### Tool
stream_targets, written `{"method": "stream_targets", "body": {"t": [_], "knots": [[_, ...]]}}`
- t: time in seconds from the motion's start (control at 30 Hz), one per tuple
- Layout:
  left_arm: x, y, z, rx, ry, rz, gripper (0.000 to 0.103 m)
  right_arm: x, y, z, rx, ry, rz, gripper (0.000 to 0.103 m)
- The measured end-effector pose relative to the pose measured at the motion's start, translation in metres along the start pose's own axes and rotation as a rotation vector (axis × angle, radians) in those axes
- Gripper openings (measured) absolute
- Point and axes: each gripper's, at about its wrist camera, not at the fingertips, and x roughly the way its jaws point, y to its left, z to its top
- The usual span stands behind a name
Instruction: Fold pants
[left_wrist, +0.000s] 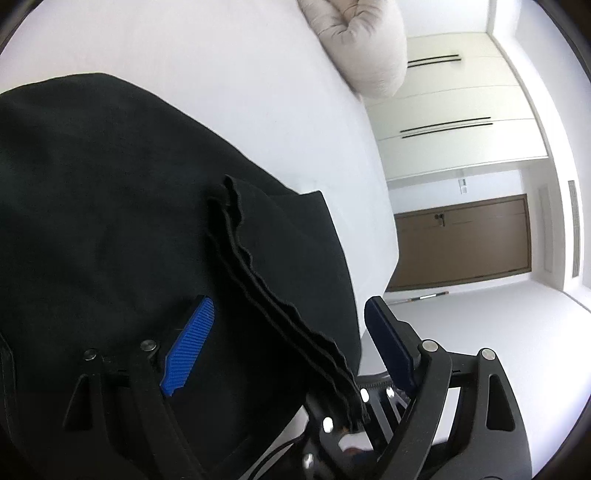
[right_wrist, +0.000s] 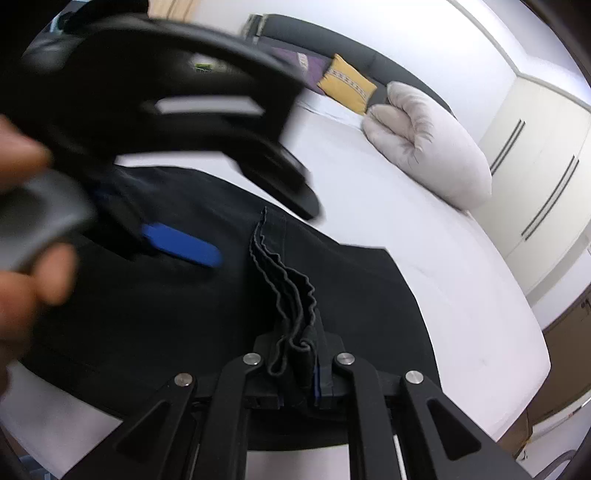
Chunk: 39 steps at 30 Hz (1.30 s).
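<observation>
pants (right_wrist: 184, 314) lie flat on the bed (right_wrist: 461, 295). right gripper (right_wrist: 301, 363) pinches the ribbed waistband (right_wrist: 291, 295). left gripper (left_wrist: 291, 321) stands spread, with the band between its fingers, untouched. fabric looks soft, light, limp: grip hems or band through all layers
</observation>
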Motion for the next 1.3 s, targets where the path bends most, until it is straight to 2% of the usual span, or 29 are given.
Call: {"method": "stream_targets", "body": {"t": [0.03,0.07,0.1,0.13,0.2,0.33,0.6,0.7,0.8,0.9,0.93,0.97,1.0,1.07,1.1,1.17,1.2,1.27,1.3], "knots": [[-0.001,0.001,0.001,0.006,0.005,0.014,0.08,-0.004,0.005,0.003,-0.01,-0.01,0.007,0.011],[-0.001,0.002,0.002,0.01,0.014,0.02,0.066,-0.009,0.01,0.006,-0.021,-0.024,0.014,0.011],[-0.002,0.004,0.002,0.008,0.03,0.011,0.036,-0.012,0.014,0.009,-0.036,-0.036,0.02,0.011],[-0.003,0.005,0.003,0.008,0.046,0.015,0.022,-0.015,0.019,0.012,-0.052,-0.042,0.023,0.011],[-0.012,0.007,0.004,0.031,0.044,0.029,0.01,-0.024,0.032,0.011,-0.088,-0.054,0.027,0.011],[-0.042,0.006,0.007,0.096,0.023,0.056,0.007,-0.034,0.055,0.017,-0.164,-0.08,0.044,0.011],[-0.078,0.04,0.004,0.085,-0.007,0.132,0.007,-0.036,0.109,0.018,-0.256,-0.065,0.112,0.011],[-0.077,0.051,0.004,0.075,-0.016,0.157,0.007,-0.031,0.122,0.016,-0.28,-0.047,0.128,0.011],[-0.057,0.055,0.004,0.057,-0.025,0.184,0.008,-0.015,0.125,0.019,-0.291,-0.012,0.142,0.012],[-0.048,0.065,0.004,0.053,-0.022,0.215,0.009,0.007,0.128,0.019,-0.28,0.054,0.174,0.016],[-0.049,0.065,0.004,0.056,-0.029,0.215,0.009,0.005,0.126,0.019,-0.269,0.05,0.171,0.016],[-0.051,0.065,0.003,0.059,-0.037,0.221,0.009,0.003,0.123,0.02,-0.257,0.05,0.183,0.021],[-0.055,0.063,0.002,0.059,-0.046,0.236,0.01,0.0,0.117,0.021,-0.232,0.057,0.216,0.027],[-0.067,0.053,-0.004,0.071,-0.077,0.275,0.01,-0.009,0.1,0.021,-0.173,0.062,0.283,0.054],[-0.076,0.051,-0.008,0.09,-0.101,0.327,0.01,-0.017,0.085,0.019,-0.125,0.065,0.364,0.057],[-0.089,0.043,-0.016,0.132,-0.138,0.422,0.01,-0.022,0.063,0.017,-0.032,0.094,0.484,0.056],[-0.097,0.036,-0.019,0.162,-0.164,0.448,0.01,-0.021,0.039,0.015,0.061,0.13,0.582,0.053],[-0.094,0.015,-0.022,0.224,-0.195,0.465,0.01,-0.013,0.003,0.012,0.195,0.168,0.699,0.029],[-0.086,0.0,-0.024,0.276,-0.194,0.473,0.01,-0.005,-0.022,0.011,0.272,0.181,0.748,0.025]]}}
